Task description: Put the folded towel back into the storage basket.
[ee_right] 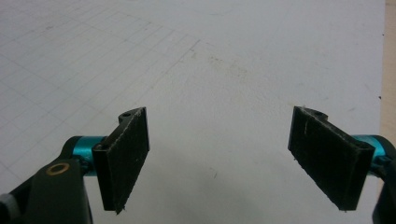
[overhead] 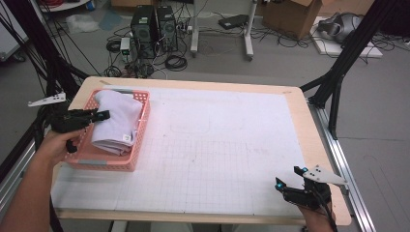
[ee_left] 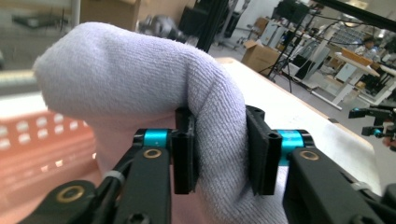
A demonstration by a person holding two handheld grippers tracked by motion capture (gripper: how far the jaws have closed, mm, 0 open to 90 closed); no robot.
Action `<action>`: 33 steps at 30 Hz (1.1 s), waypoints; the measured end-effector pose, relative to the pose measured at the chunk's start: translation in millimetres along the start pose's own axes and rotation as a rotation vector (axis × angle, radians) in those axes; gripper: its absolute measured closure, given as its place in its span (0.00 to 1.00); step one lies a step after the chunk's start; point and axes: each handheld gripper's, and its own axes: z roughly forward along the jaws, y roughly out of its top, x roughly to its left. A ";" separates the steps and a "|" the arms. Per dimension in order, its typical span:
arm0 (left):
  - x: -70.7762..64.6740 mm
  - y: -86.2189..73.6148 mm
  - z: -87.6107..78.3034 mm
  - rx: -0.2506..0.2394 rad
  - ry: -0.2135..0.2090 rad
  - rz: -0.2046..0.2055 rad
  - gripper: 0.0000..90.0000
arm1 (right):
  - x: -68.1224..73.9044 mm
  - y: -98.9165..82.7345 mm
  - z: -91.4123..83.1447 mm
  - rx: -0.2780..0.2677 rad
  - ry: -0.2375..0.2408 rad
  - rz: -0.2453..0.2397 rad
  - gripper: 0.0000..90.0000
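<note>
A folded pale lilac towel (overhead: 116, 121) lies in a pink plastic basket (overhead: 104, 164) at the table's left side. My left gripper (overhead: 99, 116) reaches over the basket's left wall. In the left gripper view its jaws (ee_left: 219, 149) pinch a thick fold of the towel (ee_left: 126, 74), with both pads against the cloth. My right gripper (overhead: 290, 176) rests near the front right corner of the table. Its jaws (ee_right: 219, 154) stand wide open over the bare white gridded mat (ee_right: 210, 56), with nothing between them.
A white gridded mat (overhead: 217, 145) covers the wooden table. Black frame struts (overhead: 338, 72) rise at the right edge. Computer towers (overhead: 154, 29), cables and cardboard boxes (overhead: 295, 14) sit on the floor beyond the far edge.
</note>
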 end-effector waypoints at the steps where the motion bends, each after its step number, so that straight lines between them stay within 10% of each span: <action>1: 0.8 0.0 -0.1 0.008 0.015 -0.005 0.70 | 0.0 -0.3 -0.2 0.000 -0.002 0.003 0.22; 4: 4.3 1.5 -3.2 -0.001 0.080 -0.089 0.56 | -0.3 -0.8 -1.0 0.002 -0.003 0.008 0.22; 13: 4.2 11.8 -33.3 -0.135 0.328 -0.124 0.39 | 1.7 0.6 0.8 0.000 0.005 -0.002 0.22; 27: -14.3 1.9 -15.6 -0.067 0.376 -0.022 0.38 | 4.9 3.7 2.9 -0.007 0.012 -0.011 0.22; 33: -17.3 -9.0 9.8 0.138 0.372 0.025 0.48 | 6.7 5.1 5.6 -0.006 0.019 -0.018 0.22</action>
